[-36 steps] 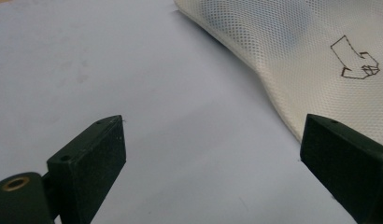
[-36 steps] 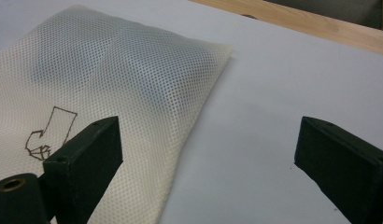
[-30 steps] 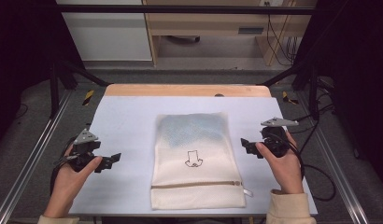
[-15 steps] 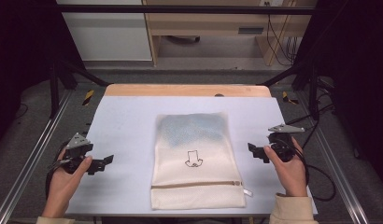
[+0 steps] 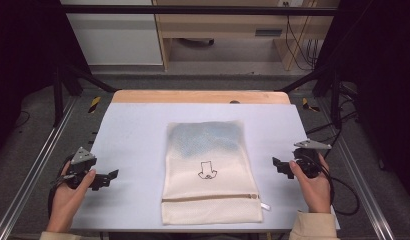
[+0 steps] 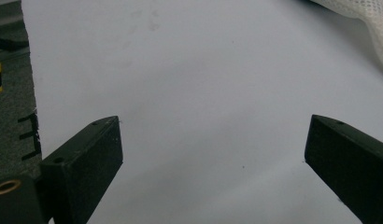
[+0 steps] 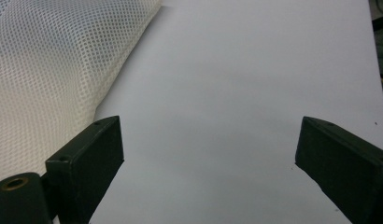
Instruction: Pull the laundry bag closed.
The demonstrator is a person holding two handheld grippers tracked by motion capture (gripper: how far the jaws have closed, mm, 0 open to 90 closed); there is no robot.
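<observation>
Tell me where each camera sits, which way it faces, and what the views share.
High view: above the person's side, looking forward and down on the white table; both hands, left gripper, right gripper.
Left gripper view: rides the left gripper, looking along its wide-apart jaws over bare table.
Right gripper view: rides the right gripper, jaws wide apart, facing the table.
Shared: the mesh laundry bag, at the upper right corner and at left.
</observation>
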